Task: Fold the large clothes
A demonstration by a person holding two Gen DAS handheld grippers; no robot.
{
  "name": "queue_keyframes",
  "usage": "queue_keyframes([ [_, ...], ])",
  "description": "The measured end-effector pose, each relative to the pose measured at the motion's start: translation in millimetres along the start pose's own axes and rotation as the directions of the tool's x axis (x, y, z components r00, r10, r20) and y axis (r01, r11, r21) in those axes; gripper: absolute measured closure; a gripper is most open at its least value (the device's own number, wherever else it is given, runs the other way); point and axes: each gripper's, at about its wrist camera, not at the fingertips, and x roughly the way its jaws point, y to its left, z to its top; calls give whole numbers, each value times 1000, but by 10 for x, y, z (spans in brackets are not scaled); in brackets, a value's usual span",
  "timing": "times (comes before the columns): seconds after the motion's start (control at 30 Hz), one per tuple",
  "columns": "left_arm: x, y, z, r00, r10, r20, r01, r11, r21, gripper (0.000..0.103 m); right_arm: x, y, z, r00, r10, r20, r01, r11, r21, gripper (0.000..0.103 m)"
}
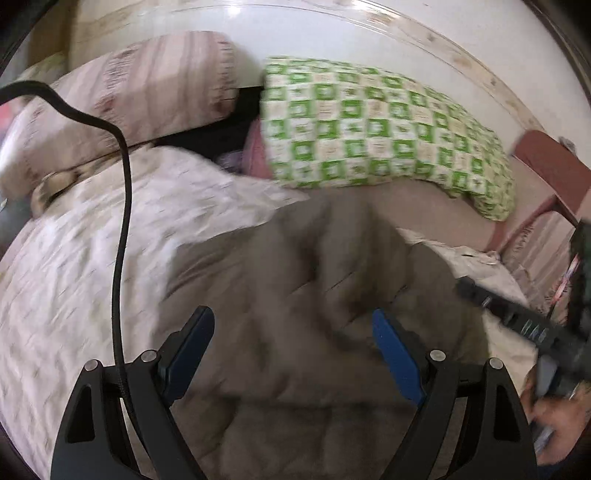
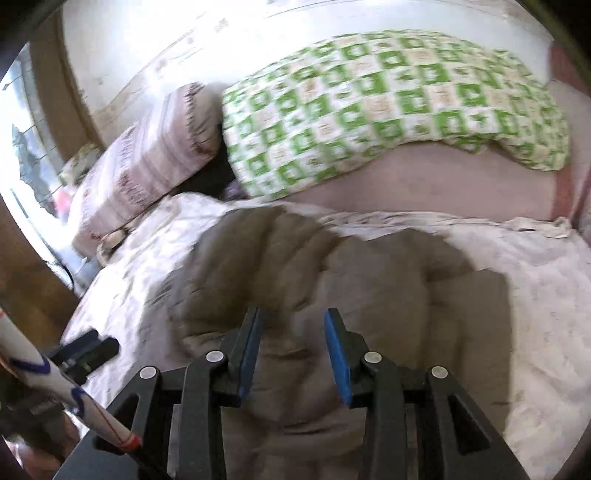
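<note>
My left hand-held gripper (image 1: 293, 354) is spread wide, blue pads (image 1: 397, 360) well apart, nothing between them, hovering over the brown quilted garment (image 1: 295, 280). My right hand-held gripper (image 2: 293, 356) sits narrower but still parted, also gripping nothing, right above the same garment (image 2: 332, 280). That garment lies crumpled in the middle of the bed, on a pale patterned bedcover (image 1: 85, 251). Beyond it a green-and-white checked pillow (image 1: 373, 129) leans at the head of the bed, with a pinkish striped pillow (image 1: 147, 85) beside it on the left, and a white wall (image 1: 332, 33) behind both.

The left view gives me a black cable (image 1: 123, 206) looping down to the rig, and the other gripper blurred at the right edge with the hand (image 1: 561, 410) that holds it. The right view alone shows a bright window (image 2: 29, 140) on the left, a wooden frame (image 2: 26, 280) below it, and a white-sleeved forearm (image 2: 55, 380) crossing the lower corner. Everything's a bit motion-blurred.
</note>
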Motion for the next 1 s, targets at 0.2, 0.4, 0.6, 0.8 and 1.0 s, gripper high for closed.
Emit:
queue_keyframes([
  [0.2, 735, -148, -73, 988, 104, -114, -96, 992, 78, 17, 412, -141, -140, 996, -29, -79, 30, 999, 11, 65],
  [0.4, 1043, 84, -460, 986, 93, -139, -93, 996, 6, 5, 803, -391, -458, 988, -18, -152, 25, 999, 48, 64],
  [0.6, 682, 2, -374, 991, 74, -110, -74, 997, 6, 13, 500, -268, -406, 993, -19, -119, 24, 999, 41, 64],
  [0.8, 404, -126, -538, 996, 78, -50, -77, 996, 35, 13, 150, -17, -601, 998, 17, -60, -17, 1000, 7, 57],
  [1.0, 841, -128, -678, 969, 156, -192, -146, 987, 64, 10, 591, -74, -824, 986, 4, -168, 5, 999, 52, 56],
])
